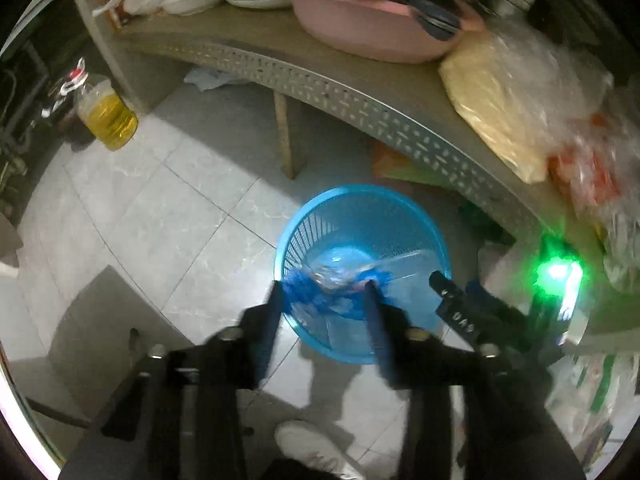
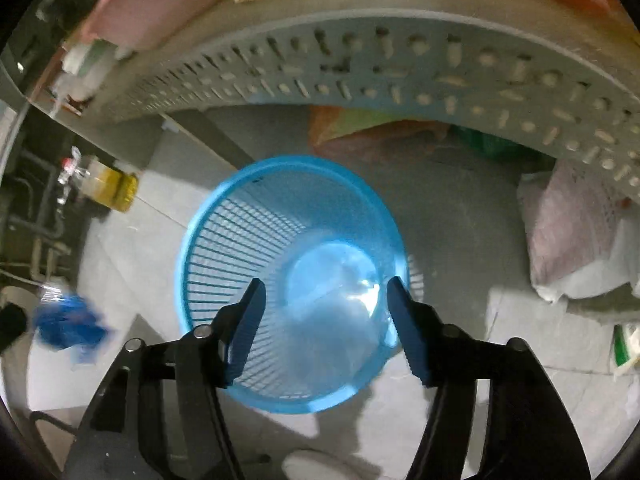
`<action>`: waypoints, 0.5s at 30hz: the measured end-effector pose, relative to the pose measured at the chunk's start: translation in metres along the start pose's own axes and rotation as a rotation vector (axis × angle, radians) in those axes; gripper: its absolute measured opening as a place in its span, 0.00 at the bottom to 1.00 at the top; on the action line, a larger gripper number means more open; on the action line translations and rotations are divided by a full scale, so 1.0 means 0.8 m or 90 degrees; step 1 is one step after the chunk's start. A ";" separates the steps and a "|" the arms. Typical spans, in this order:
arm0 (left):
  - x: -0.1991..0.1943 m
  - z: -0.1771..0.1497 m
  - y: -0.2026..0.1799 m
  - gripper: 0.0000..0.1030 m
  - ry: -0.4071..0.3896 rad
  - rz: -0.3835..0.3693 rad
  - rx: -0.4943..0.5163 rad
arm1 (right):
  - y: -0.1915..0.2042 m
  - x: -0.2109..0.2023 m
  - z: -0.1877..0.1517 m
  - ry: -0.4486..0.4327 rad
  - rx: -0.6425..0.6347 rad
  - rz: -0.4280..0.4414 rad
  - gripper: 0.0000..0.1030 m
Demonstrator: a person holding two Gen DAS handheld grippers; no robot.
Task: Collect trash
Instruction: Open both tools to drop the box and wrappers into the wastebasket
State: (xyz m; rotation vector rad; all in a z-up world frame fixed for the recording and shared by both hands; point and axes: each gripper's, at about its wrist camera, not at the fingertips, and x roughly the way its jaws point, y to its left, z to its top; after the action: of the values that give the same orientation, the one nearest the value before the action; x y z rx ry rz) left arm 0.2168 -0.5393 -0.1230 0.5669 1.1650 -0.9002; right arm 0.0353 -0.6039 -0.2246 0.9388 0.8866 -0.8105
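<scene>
A blue mesh waste basket (image 1: 400, 204) (image 2: 200, 248) stands on the tiled floor by the table. My left gripper (image 1: 324, 300) hangs over its near rim, fingers parted. A crumpled blue-and-clear wrapper (image 1: 332, 280) sits loosely between the fingertips, blurred; in the right wrist view the wrapper (image 2: 68, 328) shows at the far left. My right gripper (image 2: 328, 316) (image 1: 452, 292) points down into the basket, open, with nothing between its pads. A clear plastic piece (image 2: 340, 300) (image 1: 400, 264) lies inside the basket below it.
A grey perforated plastic table (image 1: 360, 108) (image 2: 400, 60) curves above the basket and carries a pink basin (image 1: 372, 28), dishes and bags. An oil bottle (image 1: 106, 114) stands on the floor at left. Bags (image 2: 568, 232) lie under the table at right. A white shoe (image 1: 308, 448) is below.
</scene>
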 end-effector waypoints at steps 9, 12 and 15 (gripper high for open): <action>-0.049 -0.022 0.020 0.52 -0.054 -0.015 -0.009 | -0.014 -0.050 -0.021 -0.039 -0.015 0.026 0.60; -0.076 -0.035 0.022 0.55 -0.074 -0.027 -0.010 | -0.020 -0.077 -0.029 -0.052 -0.025 0.032 0.61; -0.115 -0.053 0.021 0.57 -0.108 -0.042 -0.017 | -0.022 -0.106 -0.043 -0.060 -0.042 0.039 0.62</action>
State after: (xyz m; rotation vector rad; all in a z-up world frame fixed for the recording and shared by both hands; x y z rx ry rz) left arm 0.1970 -0.4687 -0.0509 0.4248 1.0451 -0.9688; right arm -0.0241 -0.5628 -0.1655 0.8594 0.7934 -0.7624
